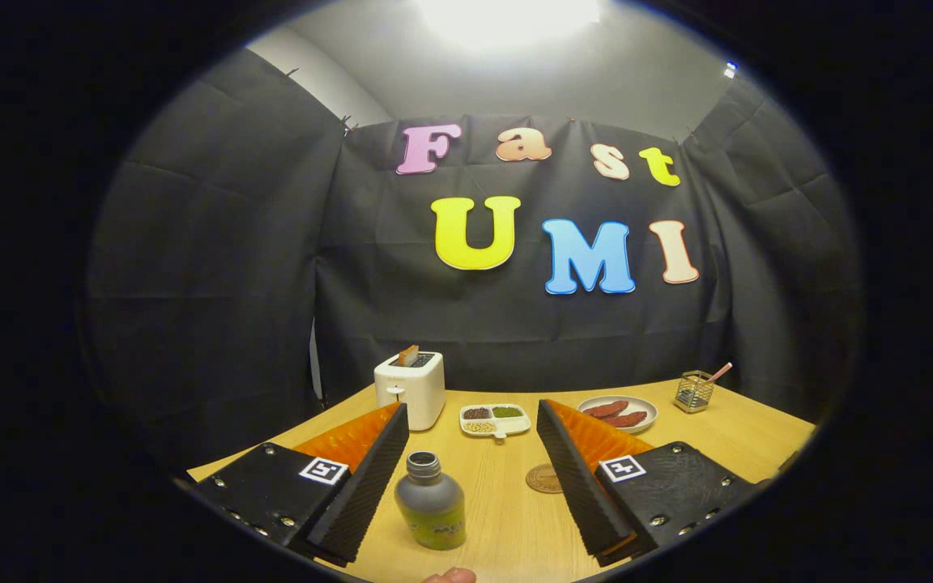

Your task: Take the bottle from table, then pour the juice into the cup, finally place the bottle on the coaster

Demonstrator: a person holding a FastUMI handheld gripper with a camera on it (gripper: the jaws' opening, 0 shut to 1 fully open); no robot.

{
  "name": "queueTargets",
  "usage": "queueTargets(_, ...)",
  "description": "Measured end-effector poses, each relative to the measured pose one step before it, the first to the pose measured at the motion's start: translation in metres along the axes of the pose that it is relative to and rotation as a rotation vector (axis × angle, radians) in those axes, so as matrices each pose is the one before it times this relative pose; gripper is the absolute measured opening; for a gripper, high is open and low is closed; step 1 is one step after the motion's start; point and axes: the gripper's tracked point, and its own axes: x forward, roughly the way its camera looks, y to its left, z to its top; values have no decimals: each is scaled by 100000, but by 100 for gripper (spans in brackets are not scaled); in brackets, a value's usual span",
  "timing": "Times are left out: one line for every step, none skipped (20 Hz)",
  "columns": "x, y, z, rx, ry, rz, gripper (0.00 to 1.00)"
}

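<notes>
A small grey bottle (430, 504) with a grey cap and a green label stands upright on the wooden table (507, 526). It is between my fingers, close to the left finger (365, 478) and well apart from the right one. My gripper (473, 414) is open wide and holds nothing. A round brown coaster (542, 478) lies flat just right of the bottle, its right side hidden behind the right finger (576, 478).
Beyond the fingertips are a white toaster (411, 387) with a slice in it, a small divided tray (495, 419) of seeds, a plate (619, 414) of sausages and a wire holder (694, 391) with a stick. A person's fingertip (450, 576) shows near the bottle.
</notes>
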Motion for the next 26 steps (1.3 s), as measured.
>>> queueTargets(225,393,-369,121,706,222,97)
queueTargets(199,265,-479,264,683,51,97)
queueTargets(269,284,-480,460,892,64,97)
queueTargets(193,281,-543,397,924,-227,97)
queueTargets(276,207,-463,360,1097,-207,97)
queueTargets(353,250,-723,327,1133,-33,97)
queueTargets(289,220,-693,29,1382,-139,97)
queueTargets(248,155,-693,-359,1784,-80,97)
queueTargets(240,177,-751,-627,1664,-125,97)
queueTargets(95,152,-647,-484,1523,15,97)
queueTargets(187,160,-661,-191,1574,61,97)
queueTargets(190,13,-821,27,1803,-291,97)
queueTargets(222,48,-725,180,1658,-236,97)
queueTargets(77,103,-604,261,1275,-228,97)
queueTargets(84,21,-481,200,1074,-150,97)
queueTargets(98,-3,-620,216,1208,-322,97)
queueTargets(213,33,-449,260,862,-138,97)
queueTargets(218,-67,-433,433,869,-253,97)
queueTargets(191,-3,-443,503,834,-79,97)
queueTargets(224,39,-422,322,765,-94,98)
queueTargets(139,-11,-438,58,919,29,97)
queueTargets(181,44,-550,34,1113,-19,97)
queueTargets(200,52,-432,-118,1024,149,97)
queueTargets(103,73,-514,-58,1101,57,97)
queueTargets(123,16,-413,108,994,9,97)
queueTargets(114,62,-395,356,984,143,97)
